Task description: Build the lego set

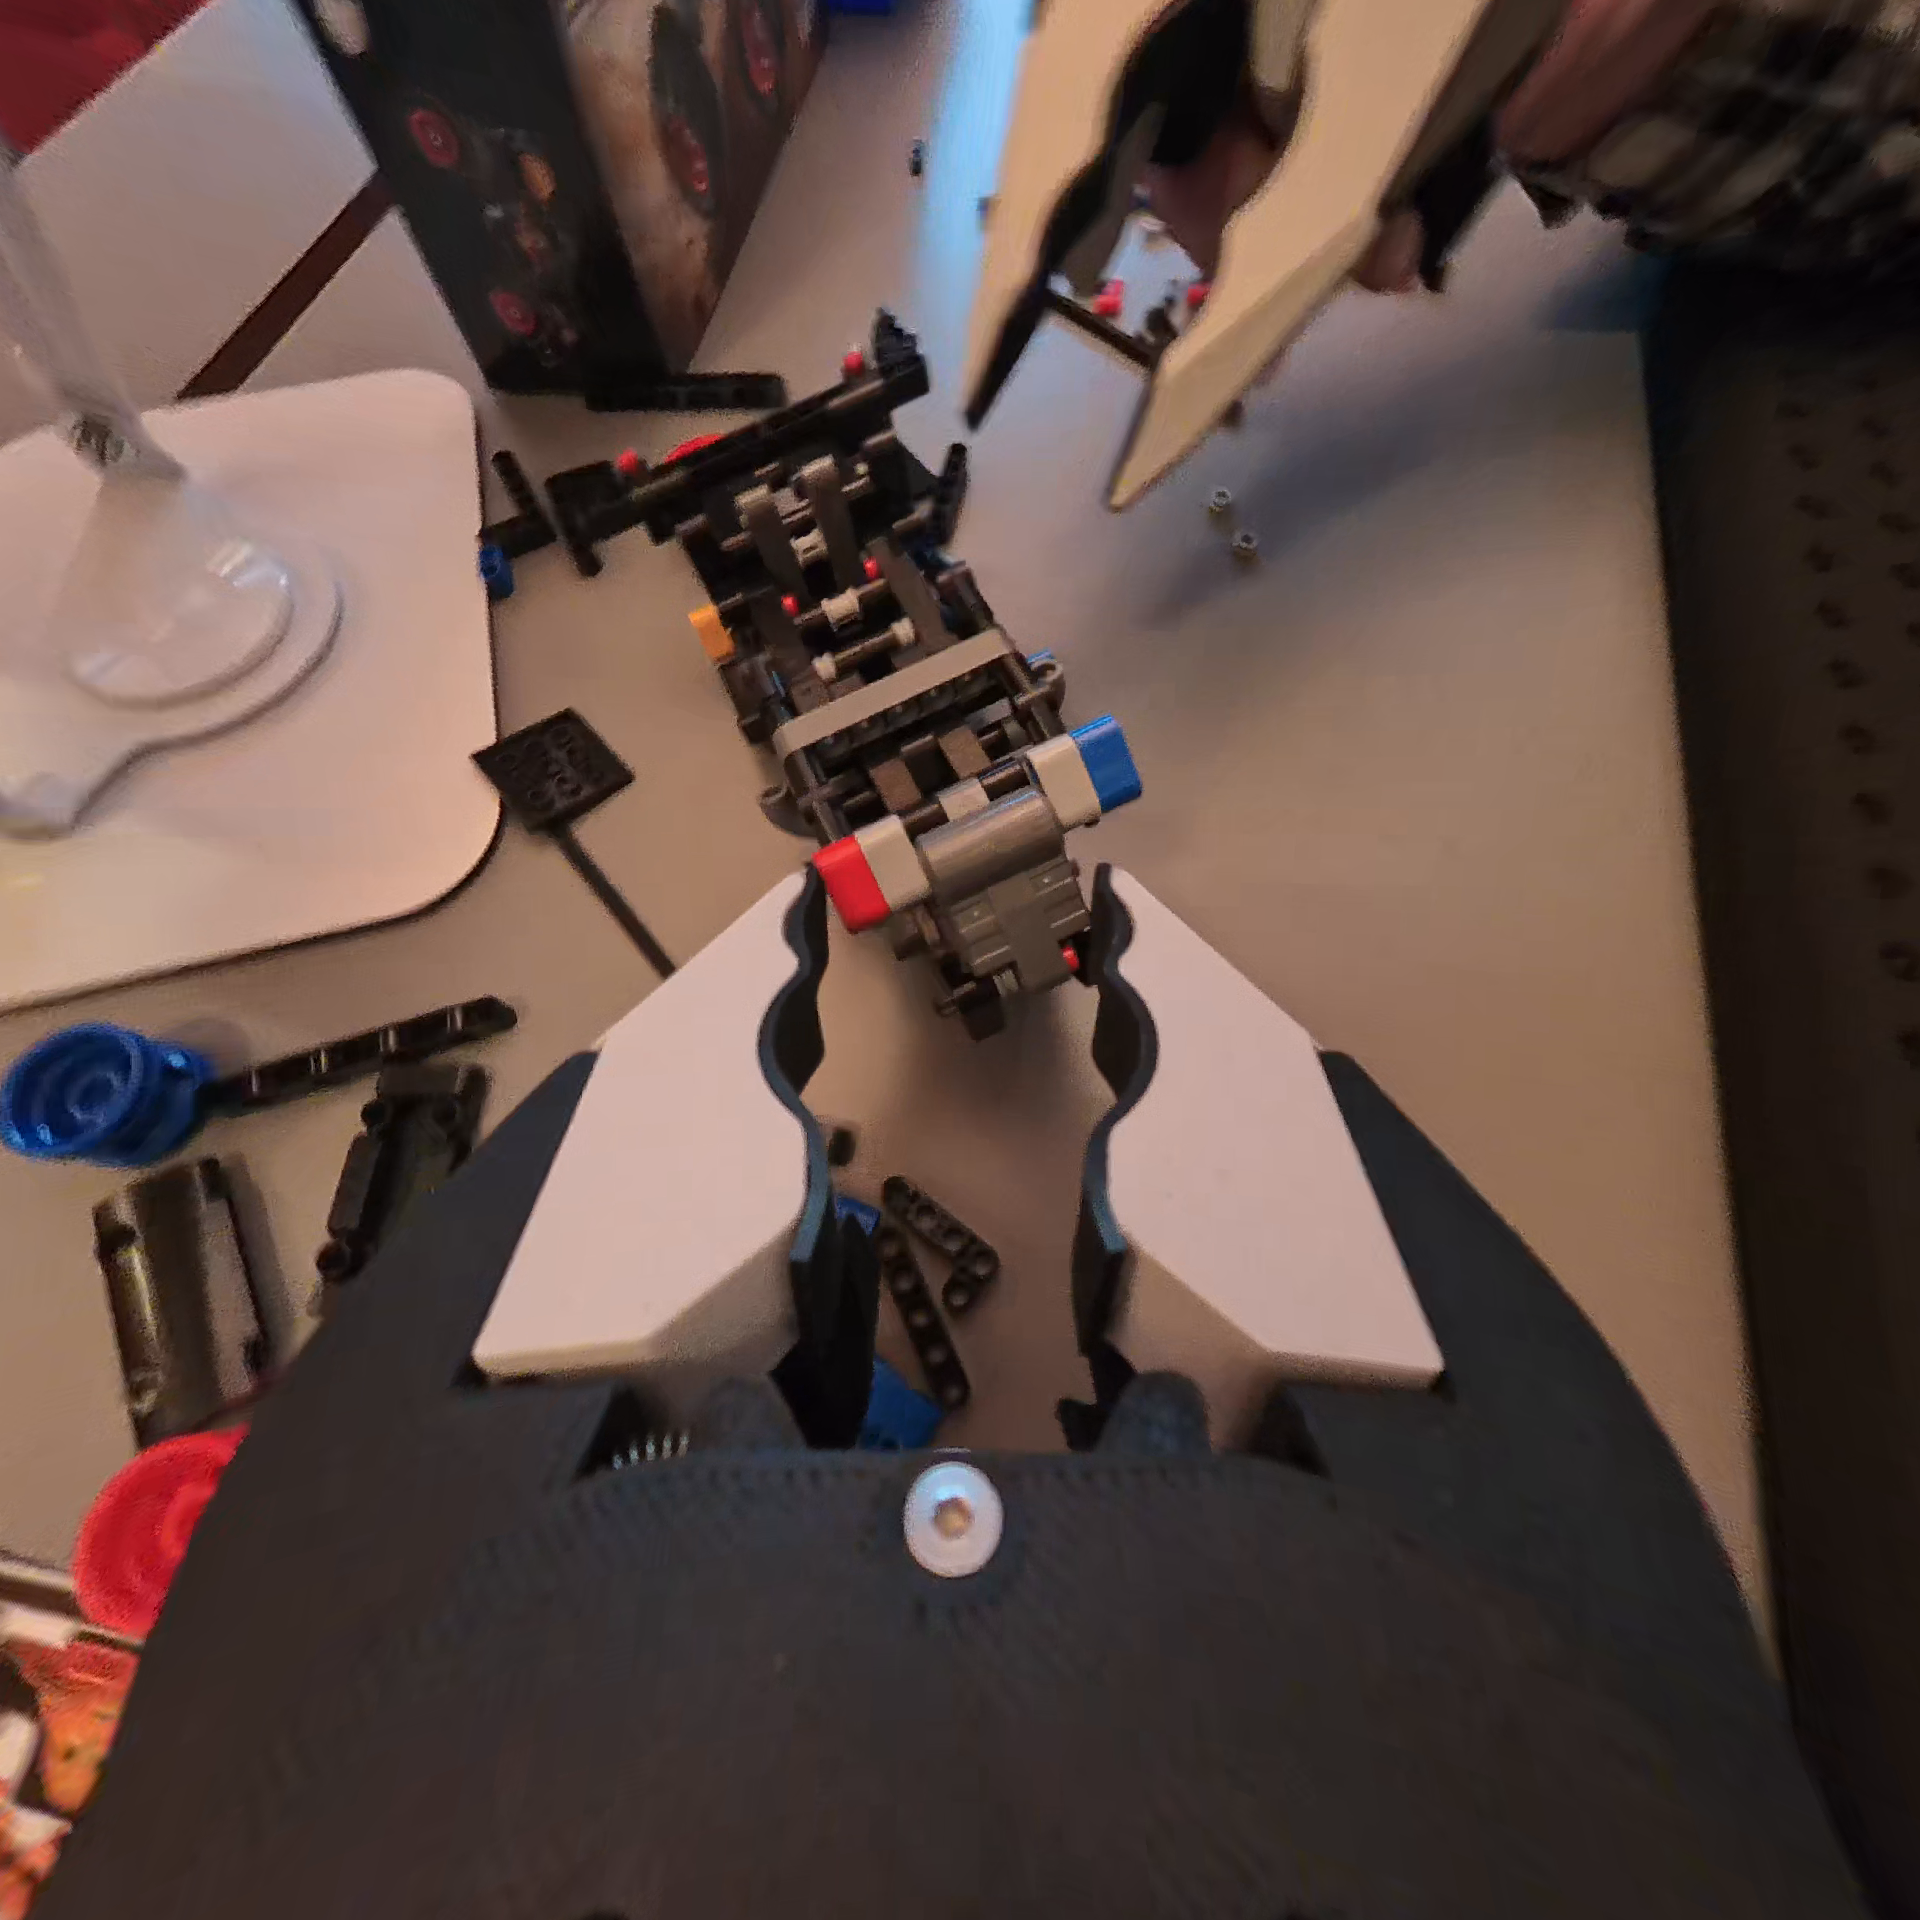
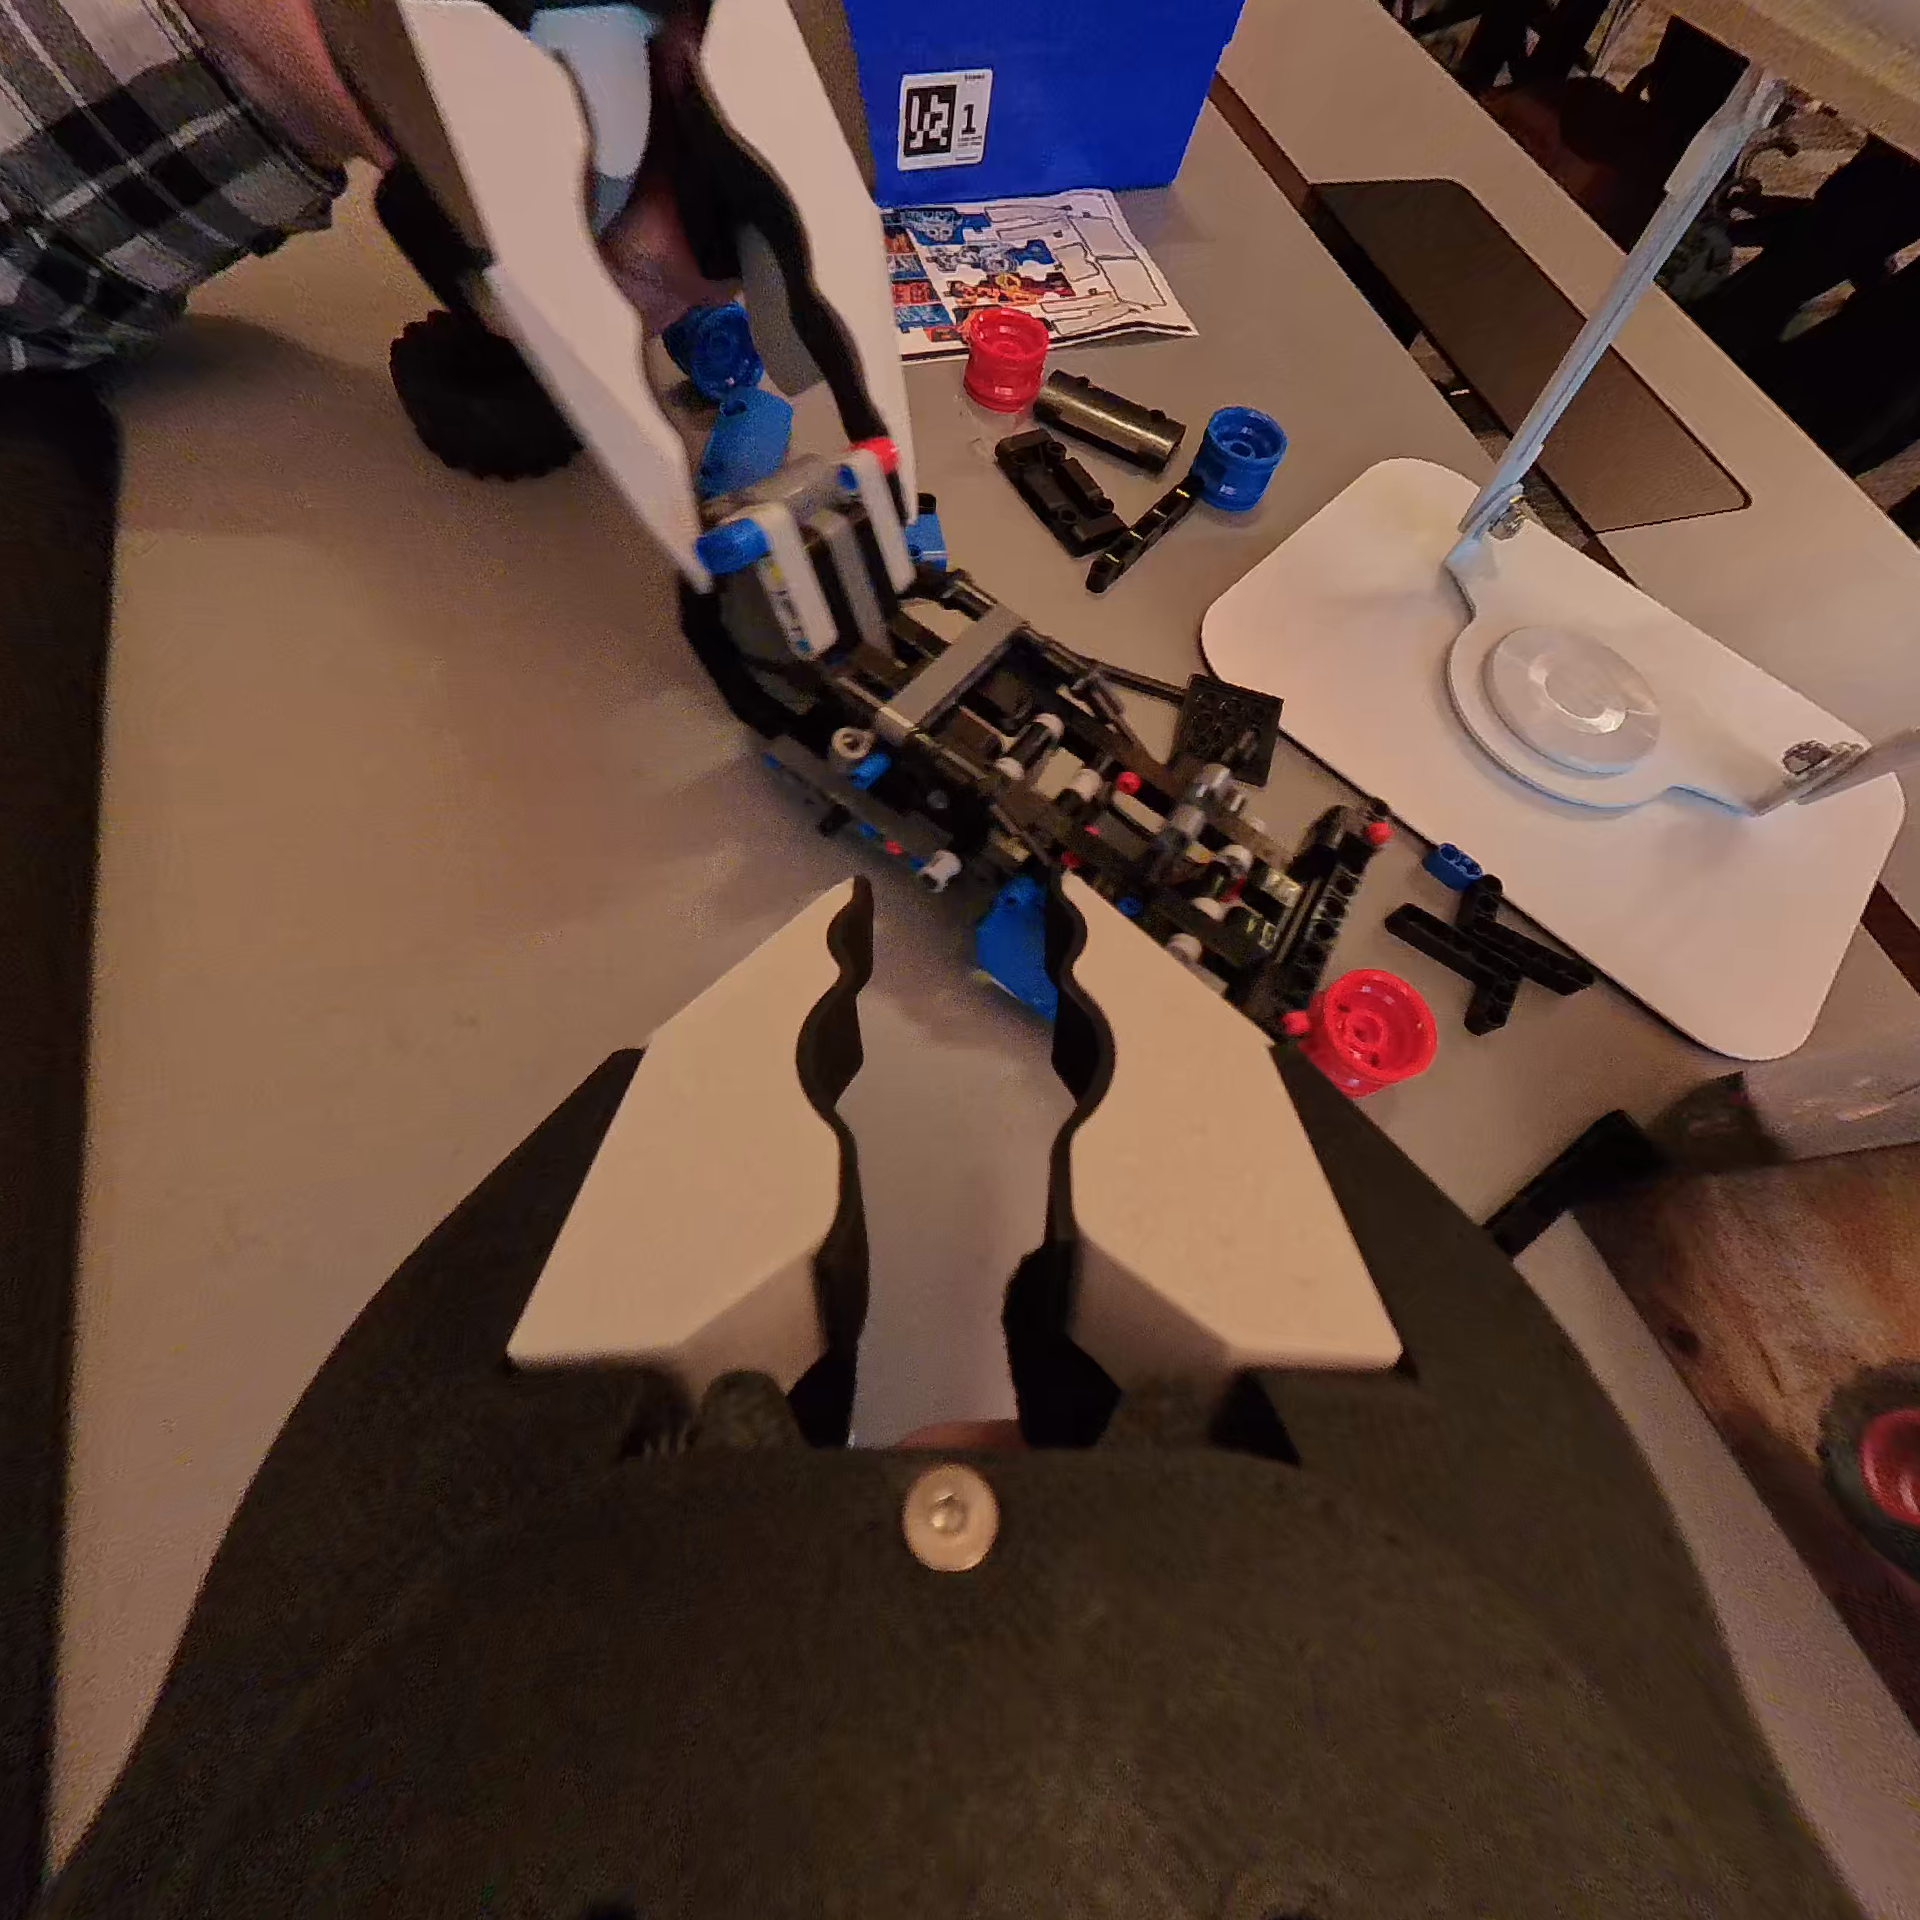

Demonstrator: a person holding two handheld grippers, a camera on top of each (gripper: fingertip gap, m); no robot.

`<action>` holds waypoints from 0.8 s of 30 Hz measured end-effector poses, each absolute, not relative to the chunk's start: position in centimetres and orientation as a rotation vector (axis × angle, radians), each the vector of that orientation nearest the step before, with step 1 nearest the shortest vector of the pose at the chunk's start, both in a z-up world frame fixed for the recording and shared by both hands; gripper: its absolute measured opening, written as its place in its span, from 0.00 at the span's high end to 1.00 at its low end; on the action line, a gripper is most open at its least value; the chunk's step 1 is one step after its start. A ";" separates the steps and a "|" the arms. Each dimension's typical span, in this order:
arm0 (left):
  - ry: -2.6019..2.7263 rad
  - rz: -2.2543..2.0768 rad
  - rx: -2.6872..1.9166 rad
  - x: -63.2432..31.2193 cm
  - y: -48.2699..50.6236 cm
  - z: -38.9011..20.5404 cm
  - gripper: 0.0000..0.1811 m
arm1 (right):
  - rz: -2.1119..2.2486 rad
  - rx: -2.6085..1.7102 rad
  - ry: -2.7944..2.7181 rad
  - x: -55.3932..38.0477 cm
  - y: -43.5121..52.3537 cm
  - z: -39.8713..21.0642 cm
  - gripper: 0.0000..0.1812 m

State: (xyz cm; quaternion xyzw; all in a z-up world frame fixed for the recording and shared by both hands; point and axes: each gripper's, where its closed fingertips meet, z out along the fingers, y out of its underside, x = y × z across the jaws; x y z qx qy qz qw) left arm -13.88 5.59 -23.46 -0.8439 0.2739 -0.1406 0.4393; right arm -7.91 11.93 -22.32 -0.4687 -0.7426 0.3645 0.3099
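In the left wrist view the left gripper (image 1: 956, 914) fills the lower frame, jaws parted around the near end of the lego chassis (image 1: 883, 686), the red-capped stub beside one tip and the grey block between them; whether they actually press it I cannot tell. The chassis runs up the centre of the grey bench (image 1: 1351, 779). At lower left lie a blue wheel hub (image 1: 94, 1091), a red wheel hub (image 1: 156, 1527) and loose black beams (image 1: 935, 1278). A white stand base (image 1: 260, 675) sits at left, the dark lego box (image 1: 551, 187) at upper left.

In the right wrist view the right gripper (image 2: 961, 904) hovers with jaws released and nothing between them, tips just short of a blue panel (image 2: 1013, 951) on the chassis side. A blue bin (image 2: 1039, 94) stands at top centre; its contents are hidden.
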 end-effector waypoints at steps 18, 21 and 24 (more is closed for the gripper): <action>0.152 -0.692 -2.103 -17.9 7.4 -23.9 0.87 | 1.055 -1.259 -1.937 -7.7 11.6 -21.7 0.83; 0.158 -0.687 -2.106 -17.9 7.4 -23.9 0.87 | 1.053 -1.258 -1.939 -7.7 11.6 -21.7 0.83; 0.164 -0.679 -2.108 -17.8 7.4 -23.9 0.87 | 1.049 -1.259 -1.941 -7.7 11.6 -21.8 0.83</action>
